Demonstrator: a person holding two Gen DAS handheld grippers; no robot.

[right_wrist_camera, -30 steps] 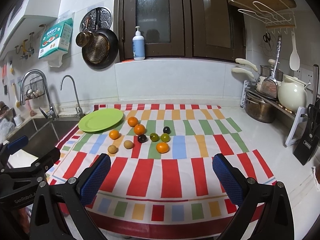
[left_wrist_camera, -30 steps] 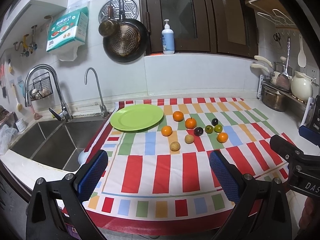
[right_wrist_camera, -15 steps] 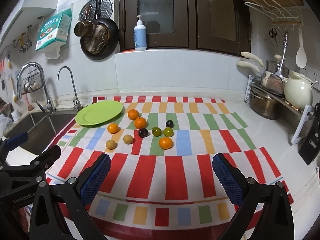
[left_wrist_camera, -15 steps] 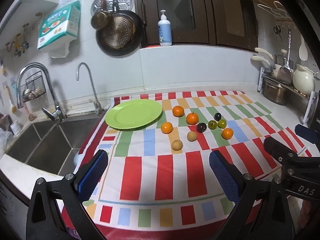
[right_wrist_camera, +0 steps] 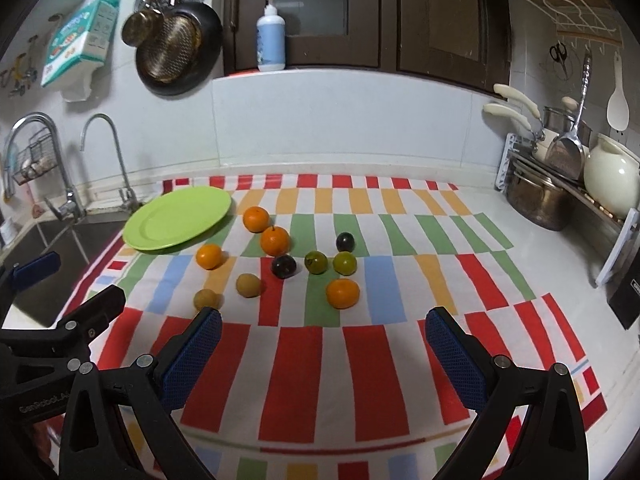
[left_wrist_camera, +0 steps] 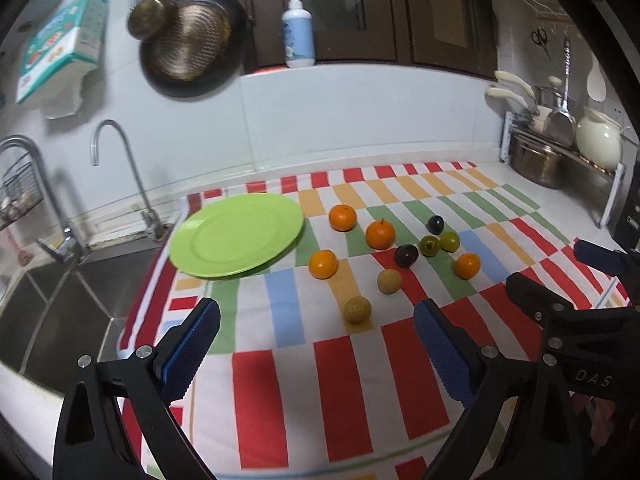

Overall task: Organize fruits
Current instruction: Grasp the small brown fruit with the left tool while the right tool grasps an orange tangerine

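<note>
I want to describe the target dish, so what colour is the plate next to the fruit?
Plain lime green plate, clearest in the left wrist view.

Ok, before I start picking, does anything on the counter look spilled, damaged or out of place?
Nothing stands out. The green plate sits flat and bare on the striped cloth, and the ten fruits lie loose beside it, intact, with no spill. The cloth lies smooth. Left claw and right claw are both open, holding nothing.
</note>
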